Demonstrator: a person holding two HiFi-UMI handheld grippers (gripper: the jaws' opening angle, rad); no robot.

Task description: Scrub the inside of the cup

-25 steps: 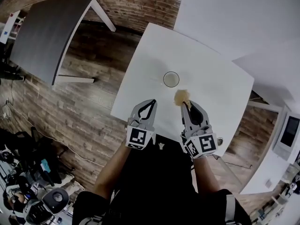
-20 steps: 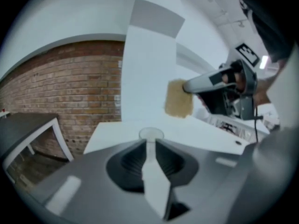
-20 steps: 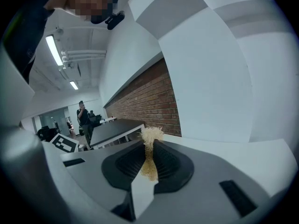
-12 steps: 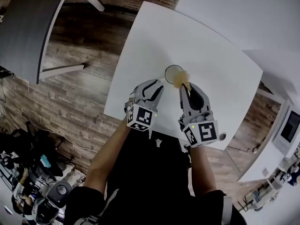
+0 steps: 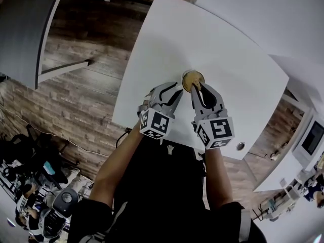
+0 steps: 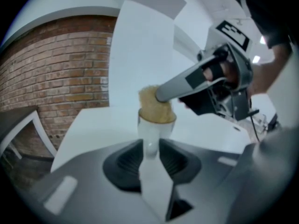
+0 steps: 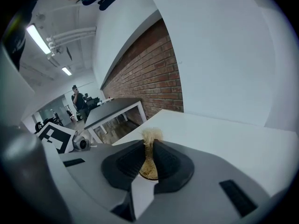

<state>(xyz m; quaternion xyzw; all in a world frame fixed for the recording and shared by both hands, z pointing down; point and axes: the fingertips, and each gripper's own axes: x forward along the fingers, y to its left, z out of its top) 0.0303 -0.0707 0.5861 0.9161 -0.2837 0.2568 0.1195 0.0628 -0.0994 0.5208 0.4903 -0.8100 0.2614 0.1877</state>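
A small clear cup [image 5: 193, 75] stands on the white table [image 5: 167, 39], a little in from its near edge. A yellow-brown sponge [image 5: 191, 81] fills the cup's mouth. My right gripper [image 5: 196, 87] is shut on the sponge and pushes it down from above. In the right gripper view the sponge [image 7: 150, 158] sits squeezed between the pads. My left gripper [image 5: 175, 91] is at the cup's left side. In the left gripper view the cup [image 6: 156, 133] stands between the closing jaws, whose pads touch its sides, and the sponge [image 6: 156, 107] bulges from its rim.
A dark grey table [image 5: 25, 29] stands to the far left over the wooden floor [image 5: 86, 100]. A small round fitting [image 5: 240, 146] sits in the white table near its right corner. A brick wall [image 7: 152, 73] runs behind. The person's forearms fill the lower middle.
Both grippers moved forward to the cup. The sponge went from beside the cup into its mouth. The left jaws opened from shut and came around the cup.
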